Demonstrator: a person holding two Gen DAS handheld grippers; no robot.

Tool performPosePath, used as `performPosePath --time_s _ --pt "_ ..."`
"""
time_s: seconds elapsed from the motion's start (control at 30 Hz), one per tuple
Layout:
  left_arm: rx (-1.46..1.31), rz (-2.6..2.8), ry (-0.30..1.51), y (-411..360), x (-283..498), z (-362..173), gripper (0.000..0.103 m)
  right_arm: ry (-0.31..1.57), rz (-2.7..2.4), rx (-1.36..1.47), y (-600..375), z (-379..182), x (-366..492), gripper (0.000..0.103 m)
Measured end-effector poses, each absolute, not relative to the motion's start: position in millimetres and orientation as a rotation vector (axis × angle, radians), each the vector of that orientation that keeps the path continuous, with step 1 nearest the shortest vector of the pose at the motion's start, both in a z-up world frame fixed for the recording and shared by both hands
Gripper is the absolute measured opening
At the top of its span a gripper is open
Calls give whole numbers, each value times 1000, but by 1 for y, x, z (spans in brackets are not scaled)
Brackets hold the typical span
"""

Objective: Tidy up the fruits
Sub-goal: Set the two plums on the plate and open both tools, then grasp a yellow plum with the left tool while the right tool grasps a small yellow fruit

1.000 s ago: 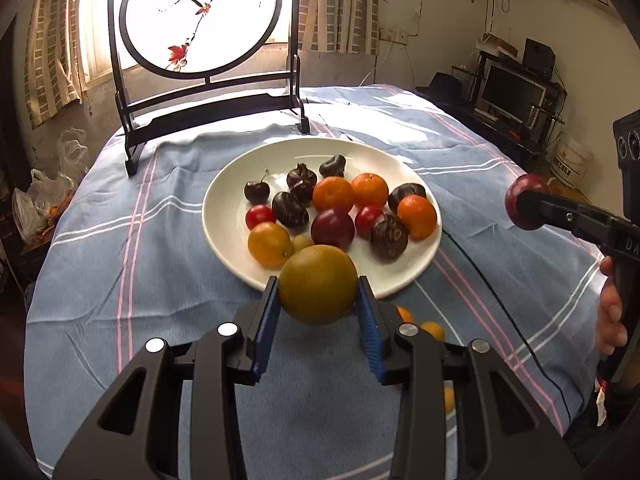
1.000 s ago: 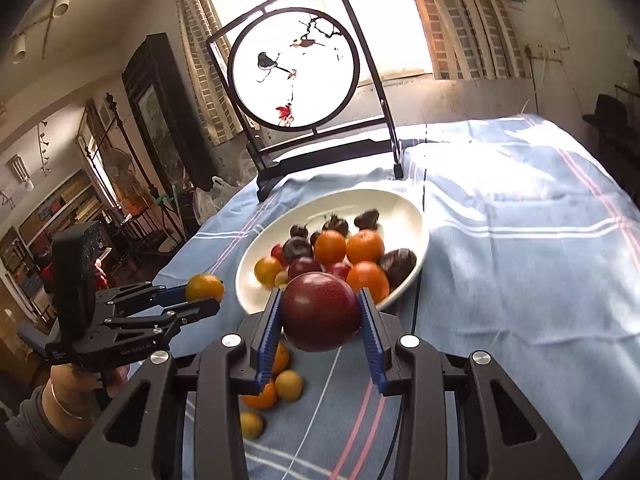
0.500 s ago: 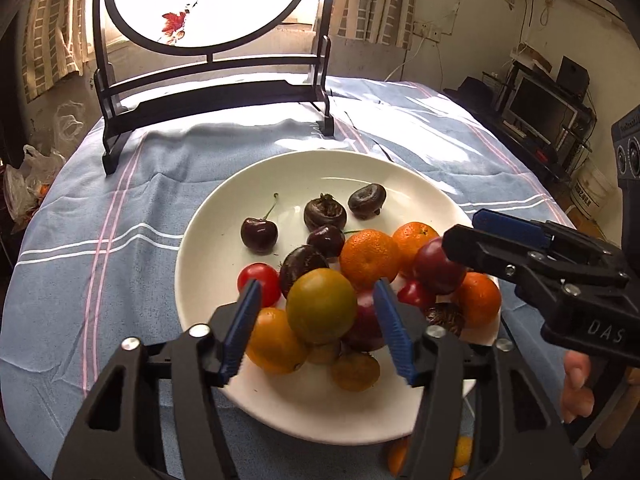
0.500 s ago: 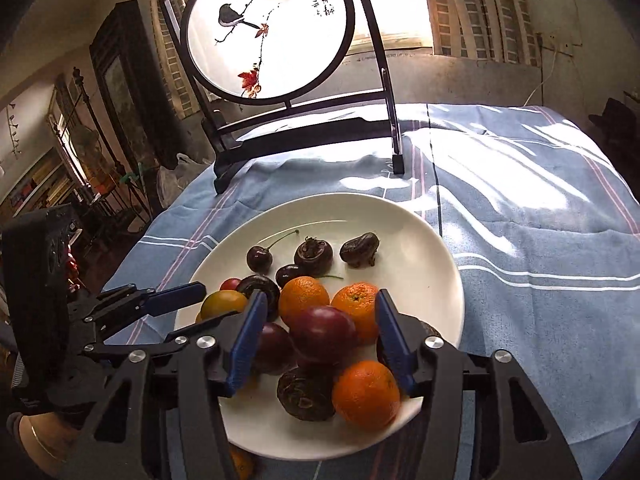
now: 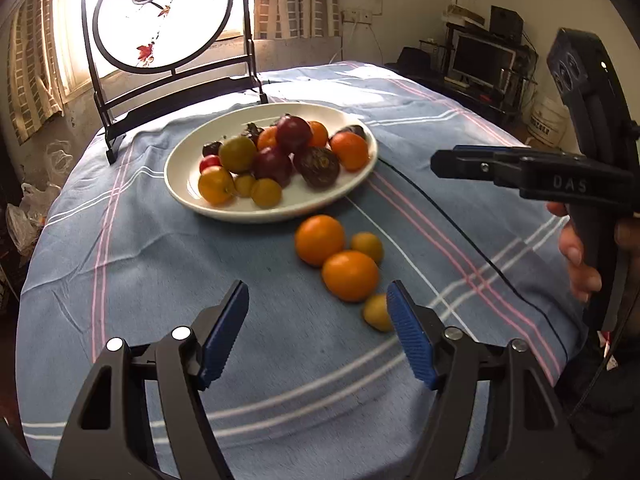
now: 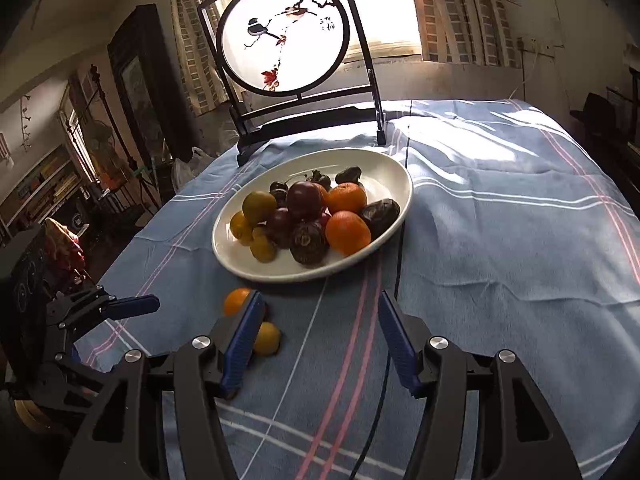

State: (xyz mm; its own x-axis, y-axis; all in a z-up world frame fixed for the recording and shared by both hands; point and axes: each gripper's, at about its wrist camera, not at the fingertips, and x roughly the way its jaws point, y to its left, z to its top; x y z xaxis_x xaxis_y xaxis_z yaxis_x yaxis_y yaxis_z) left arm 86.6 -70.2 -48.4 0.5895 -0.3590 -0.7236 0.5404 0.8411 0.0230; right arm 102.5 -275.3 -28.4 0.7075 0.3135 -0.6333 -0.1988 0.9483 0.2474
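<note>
Both grippers gape empty above the striped blue tablecloth (image 5: 132, 264): the left gripper (image 5: 318, 330) and right gripper (image 6: 318, 344) have just been opening, nothing between their pads. Mixed fruit is piled on the white plate (image 5: 240, 210); two tangerines (image 5: 320, 240) and small yellow fruits (image 5: 376, 312) lie just beside it.

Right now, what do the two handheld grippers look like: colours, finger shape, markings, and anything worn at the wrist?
Both are black plastic with cut-out linkage arms and round silver pivot screws. The left gripper and right gripper each carry two blue ribbed pads on tapered fingers. Seen from the left wrist, the right gripper's side reads "DAS" in raised letters above a pistol-style handle. No sleeve or wristwear can be told.
</note>
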Motion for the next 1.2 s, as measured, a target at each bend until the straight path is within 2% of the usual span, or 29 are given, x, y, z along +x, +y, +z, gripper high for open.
performPosePath --time_s 0.07,0.13,0.17,0.23,0.3,0.63,0.83,0.87,1.0,1.2 --pt "285 -532 775 -82 72 -59 69 738 275 179 -279 -35 89 60" --pt "295 -525 797 -91 70 -70 58 740 265 185 -280 -39 79 60" --pt "278 -524 824 -94 73 -75 48 741 264 187 -281 -40 75 60" --pt "258 -511 850 -97 82 -83 43 742 266 190 -281 -42 68 60" --pt "222 -529 891 -99 90 -86 30 742 264 190 -283 -44 62 60" --pt "213 -516 884 -100 96 -82 27 758 283 204 -282 -48 62 60" --pt "149 -489 824 -65 84 -63 27 818 333 142 -259 -51 83 60" --pt "141 -476 814 -58 83 -59 27 836 344 114 -252 -53 87 59" --pt "113 -444 797 -36 81 -51 27 885 364 -11 -220 -64 106 42" --pt "84 -432 791 -20 86 -49 27 921 382 -60 -199 -70 126 38"
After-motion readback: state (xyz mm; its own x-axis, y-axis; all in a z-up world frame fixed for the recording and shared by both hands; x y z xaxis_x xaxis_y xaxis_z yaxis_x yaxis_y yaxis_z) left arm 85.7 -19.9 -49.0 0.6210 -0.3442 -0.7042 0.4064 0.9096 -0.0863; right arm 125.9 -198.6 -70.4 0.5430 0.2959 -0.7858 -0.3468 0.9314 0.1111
